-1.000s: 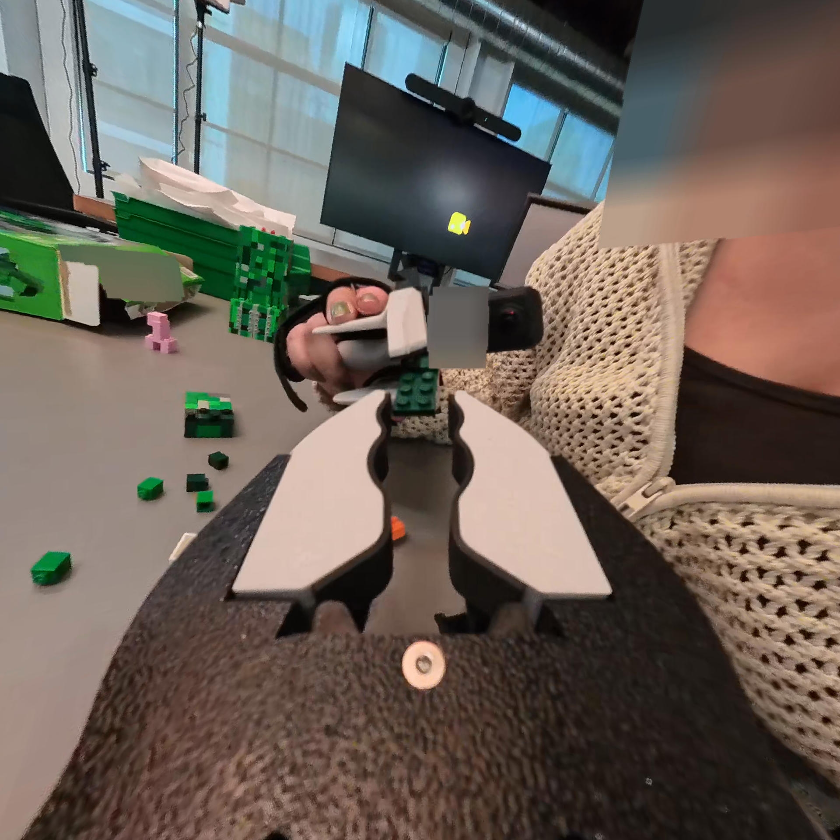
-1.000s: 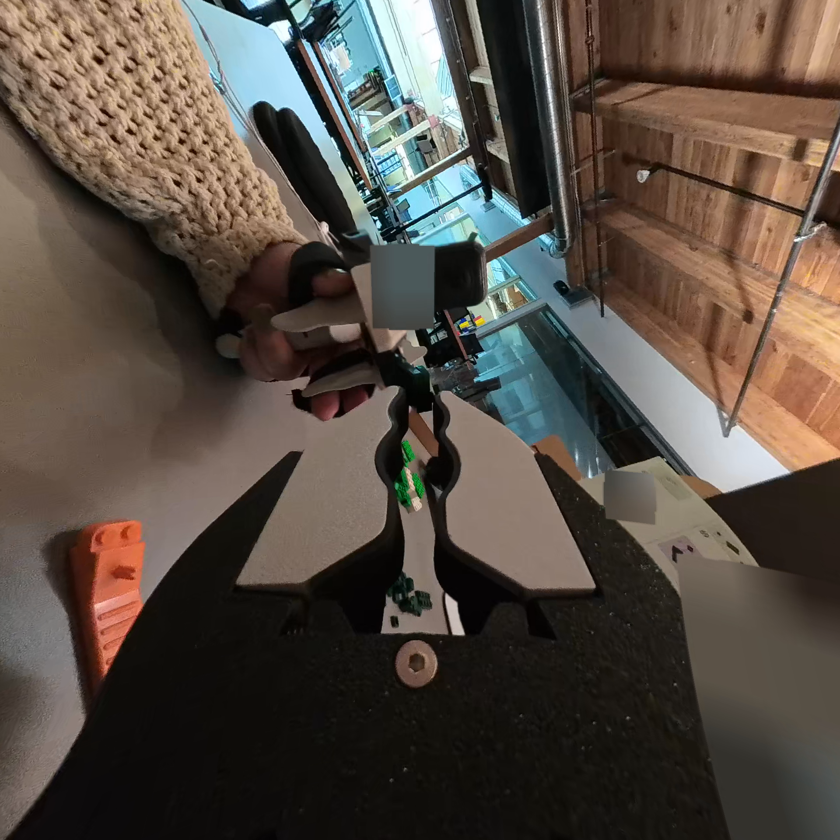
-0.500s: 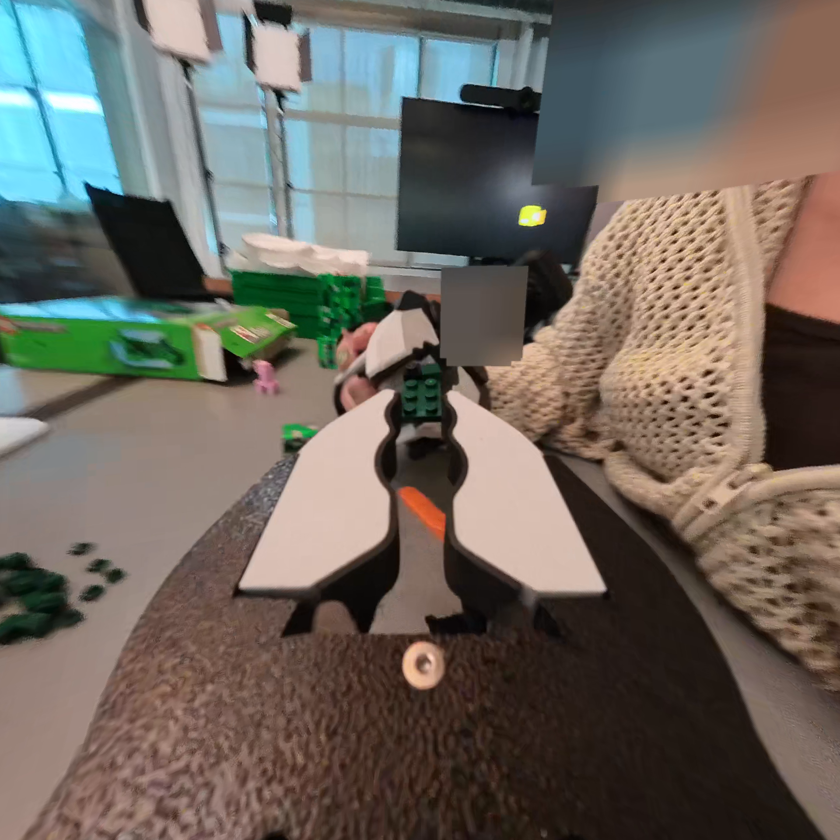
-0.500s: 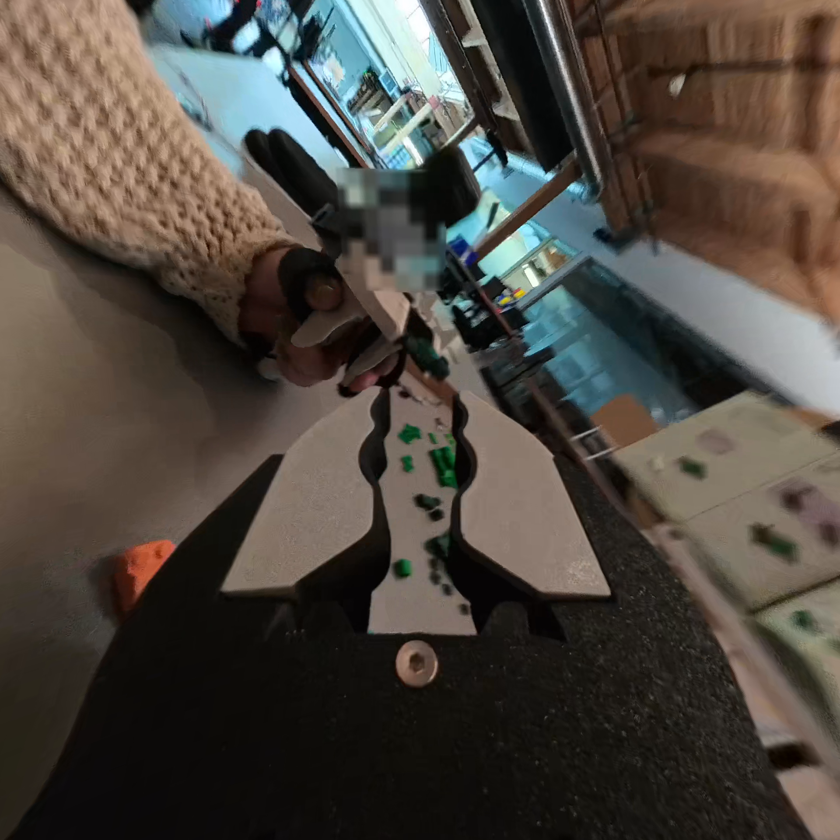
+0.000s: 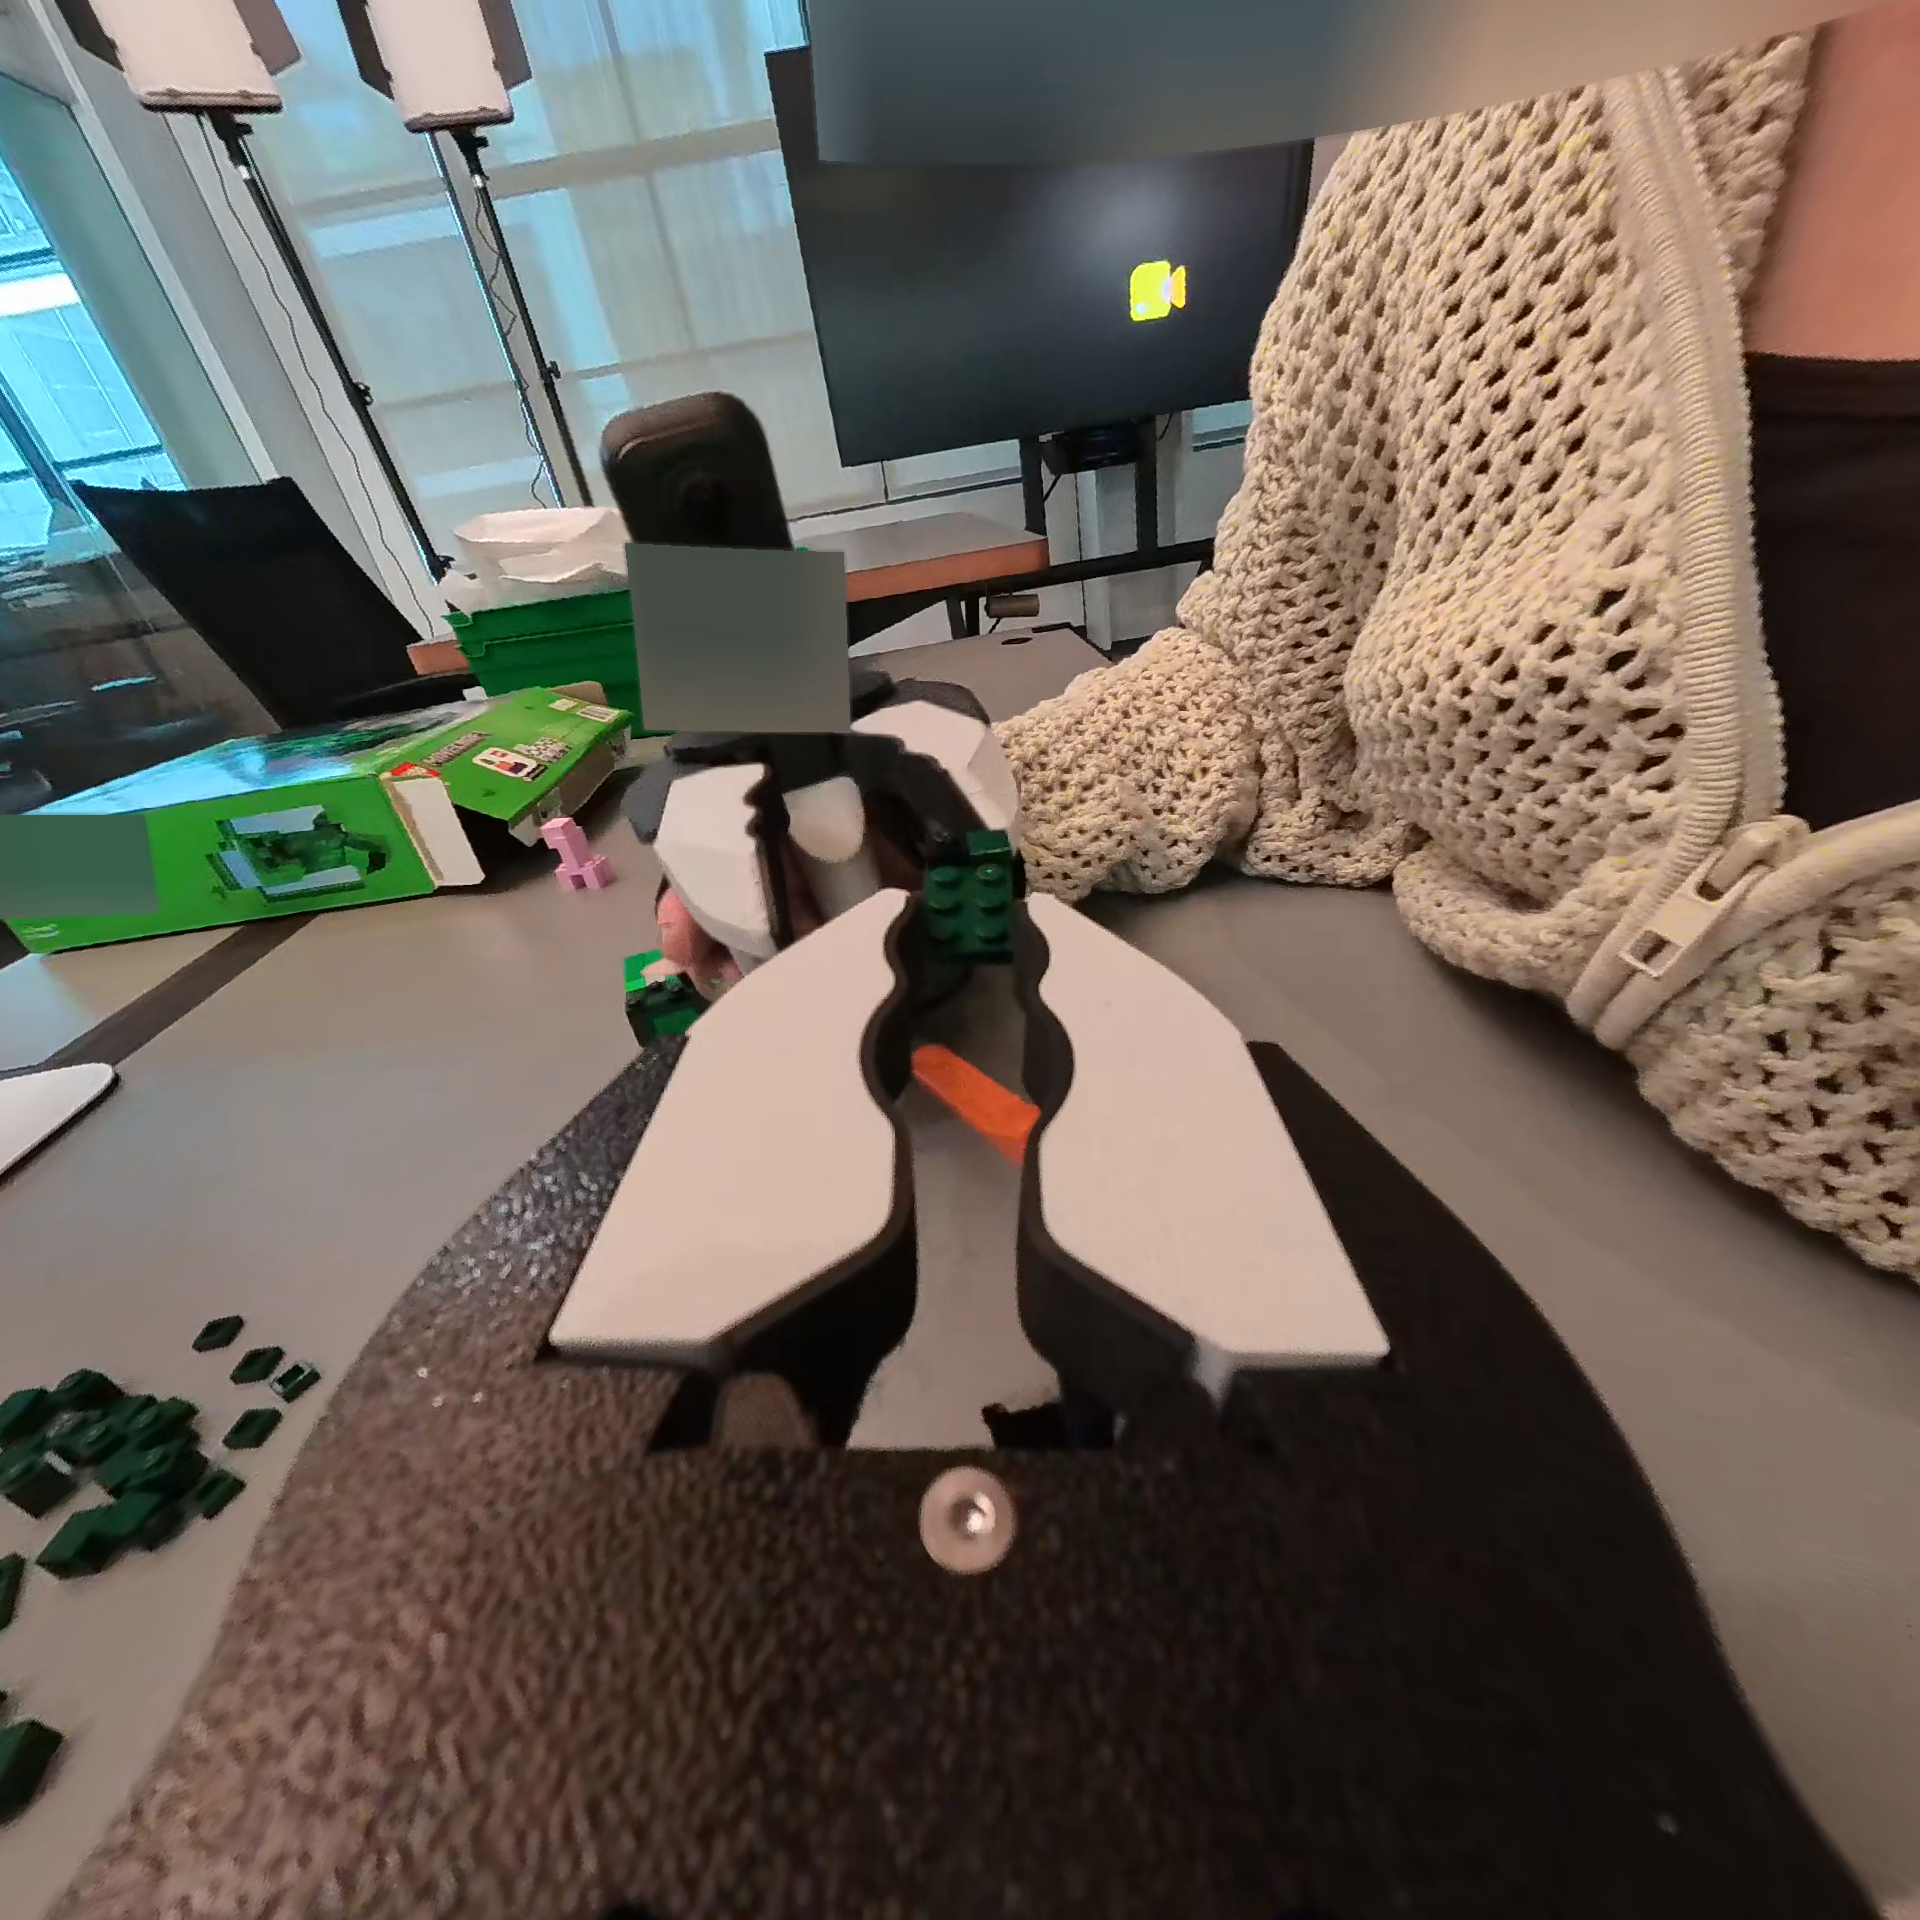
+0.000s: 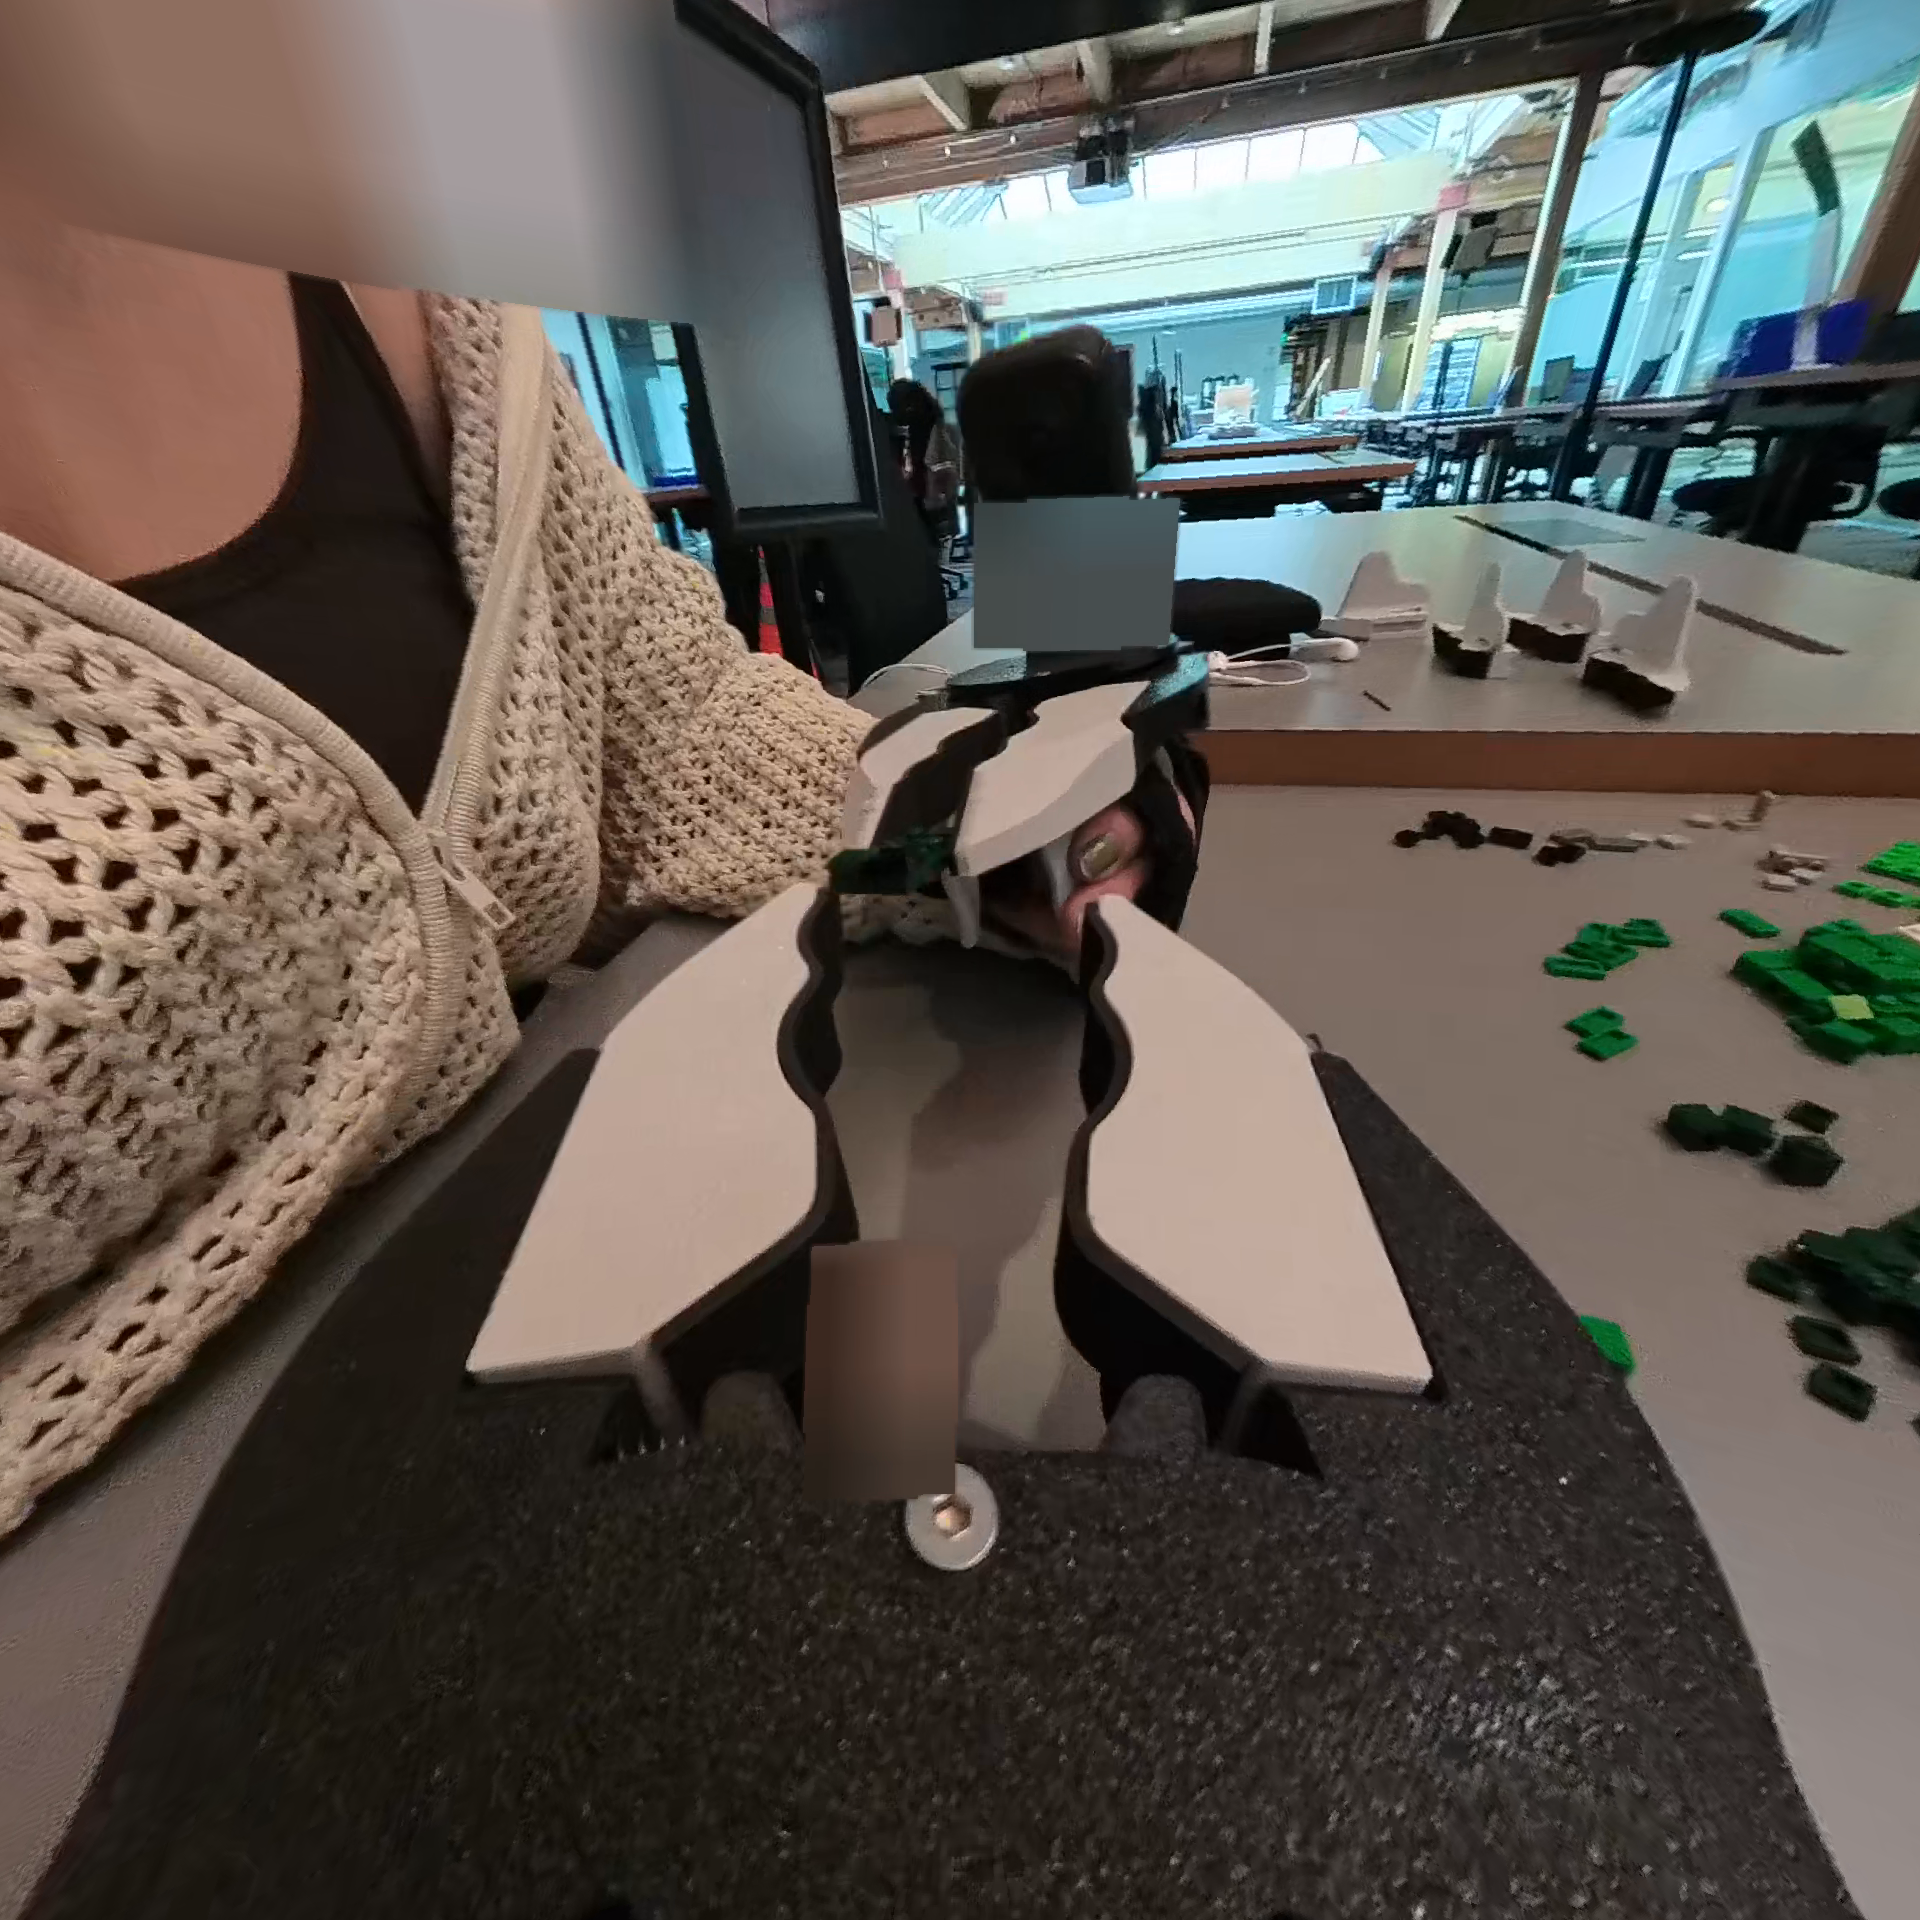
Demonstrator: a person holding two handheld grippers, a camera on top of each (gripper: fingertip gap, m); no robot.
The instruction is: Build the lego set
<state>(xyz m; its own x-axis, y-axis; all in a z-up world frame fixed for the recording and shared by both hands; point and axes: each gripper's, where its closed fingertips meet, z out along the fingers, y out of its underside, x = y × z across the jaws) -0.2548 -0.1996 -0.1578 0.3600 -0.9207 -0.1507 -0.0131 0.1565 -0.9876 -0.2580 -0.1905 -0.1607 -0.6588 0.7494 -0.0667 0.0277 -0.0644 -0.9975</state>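
Observation:
My left gripper (image 5: 961,909) is shut on a small dark green lego assembly (image 5: 971,894) and holds it studs-up above the grey table (image 5: 312,1122). The same assembly shows at that gripper's tips in the right wrist view (image 6: 894,862). My right gripper (image 6: 961,914) is open and empty, its tips just below and in front of the left gripper (image 6: 997,779). In the left wrist view the right gripper (image 5: 769,842) sits just left of and behind the held assembly.
An orange brick separator (image 5: 971,1091) lies on the table under the left gripper. A green lego box (image 5: 301,821), a pink figure (image 5: 577,857) and a small green block (image 5: 655,1003) lie beyond. Loose dark green pieces (image 5: 94,1455) and green bricks (image 6: 1839,987) lie scattered. The person's knitted sleeve (image 5: 1195,790) is close. Only a small space, under 4 cm, lies between the two pairs of fingers. About 11 centimeters separates my right fingertips from the orange brick separator (image 5: 971,1091).
My right gripper has opened, let go of the dark green assembly and swung level. My left gripper has kept hold of the assembly and turned it upright.

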